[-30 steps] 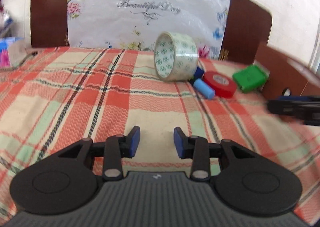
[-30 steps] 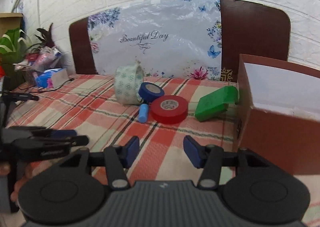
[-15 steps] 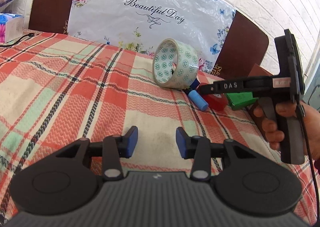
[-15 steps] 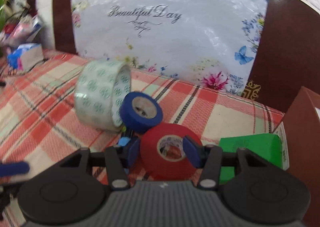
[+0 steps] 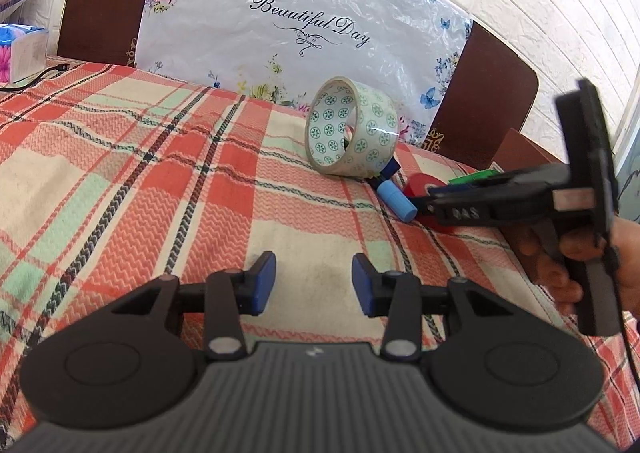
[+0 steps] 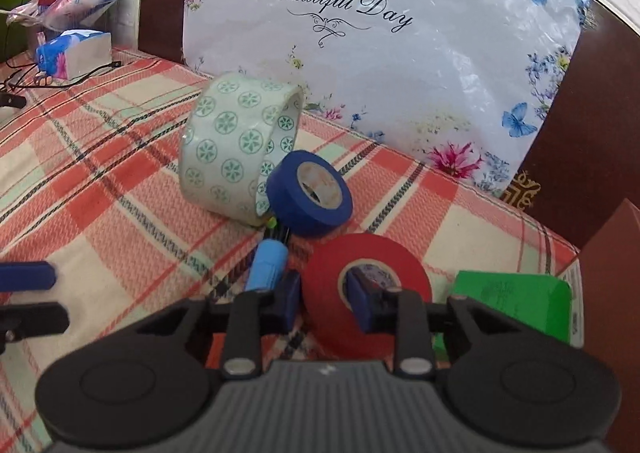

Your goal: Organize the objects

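Two claws of mine — right claw (image 6: 322, 303) just closed on the red plastic tape roll's (image 6: 366, 295) wall, roll on the plaid-clothed worktop (image 6: 100, 213) beside a green box (image 6: 514, 305), left claw (image 5: 314, 279) narrowly parted, empty.

Bright, even daylight; strong fisheye bending at the edges.
Glare streaks the plastic sheet (image 6: 400, 65); the right gripper (image 5: 430, 205) looks slightly motion-blurred.

A red tape roll (image 6: 366, 287) lay flat at lower centre, a blue tape roll (image 6: 308, 193) leaning on patterned clear tape (image 6: 240, 151) behind.
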Demonstrator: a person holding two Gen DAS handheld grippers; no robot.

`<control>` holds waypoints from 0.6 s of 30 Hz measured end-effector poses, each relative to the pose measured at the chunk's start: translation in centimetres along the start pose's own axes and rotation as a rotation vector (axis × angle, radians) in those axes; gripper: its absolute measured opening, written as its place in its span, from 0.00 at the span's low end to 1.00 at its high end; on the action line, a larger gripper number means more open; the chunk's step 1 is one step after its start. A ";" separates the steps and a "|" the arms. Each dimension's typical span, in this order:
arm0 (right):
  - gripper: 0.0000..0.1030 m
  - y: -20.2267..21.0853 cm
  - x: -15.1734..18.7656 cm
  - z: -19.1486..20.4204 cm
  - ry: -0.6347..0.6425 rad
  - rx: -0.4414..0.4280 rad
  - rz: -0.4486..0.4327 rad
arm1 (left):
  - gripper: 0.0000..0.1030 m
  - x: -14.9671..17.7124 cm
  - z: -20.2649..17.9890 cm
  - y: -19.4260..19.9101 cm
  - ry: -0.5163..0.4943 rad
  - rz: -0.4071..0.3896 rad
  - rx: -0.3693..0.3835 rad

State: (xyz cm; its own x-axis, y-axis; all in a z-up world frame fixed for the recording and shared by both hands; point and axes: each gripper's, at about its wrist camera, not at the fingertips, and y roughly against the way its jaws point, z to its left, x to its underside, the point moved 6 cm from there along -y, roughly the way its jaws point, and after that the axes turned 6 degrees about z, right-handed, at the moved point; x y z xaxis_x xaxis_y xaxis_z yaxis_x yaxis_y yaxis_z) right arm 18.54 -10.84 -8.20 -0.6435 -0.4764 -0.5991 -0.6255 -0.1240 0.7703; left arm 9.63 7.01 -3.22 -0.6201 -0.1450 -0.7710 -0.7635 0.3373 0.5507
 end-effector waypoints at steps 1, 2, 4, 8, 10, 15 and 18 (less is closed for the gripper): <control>0.26 0.5 0.6 0.1 0.012 0.002 0.006 | 0.43 0.0 0.0 0.0 -0.001 0.001 0.000; 0.26 1.4 1.6 0.3 0.022 0.000 0.010 | 0.43 0.0 0.0 0.0 -0.001 0.001 0.000; 0.26 3.6 4.1 1.0 0.021 -0.033 0.016 | 0.43 0.1 -0.1 0.0 -0.004 0.001 -0.003; 0.26 9.1 10.1 1.9 0.028 -0.100 0.031 | 0.43 0.2 -0.9 0.0 -0.045 0.021 -0.039; 0.27 11.5 13.0 2.4 0.043 -0.090 0.028 | 0.43 0.3 -2.3 0.1 -0.099 0.048 -0.062; 0.50 16.4 16.9 1.6 -0.035 -0.043 -0.080 | 0.43 1.6 -9.6 1.1 -0.139 0.180 0.151; 0.60 17.2 17.8 0.8 -0.070 -0.016 -0.104 | 0.43 2.2 -14.5 1.7 -0.222 0.242 0.255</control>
State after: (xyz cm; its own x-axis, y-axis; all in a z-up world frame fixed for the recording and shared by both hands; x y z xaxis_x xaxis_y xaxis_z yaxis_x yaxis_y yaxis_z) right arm -4.02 -20.74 -5.77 -0.6050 -0.3981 -0.6895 -0.6838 -0.1838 0.7061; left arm 4.35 -6.17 0.63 -0.7008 0.1615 -0.6948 -0.5142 0.5608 0.6490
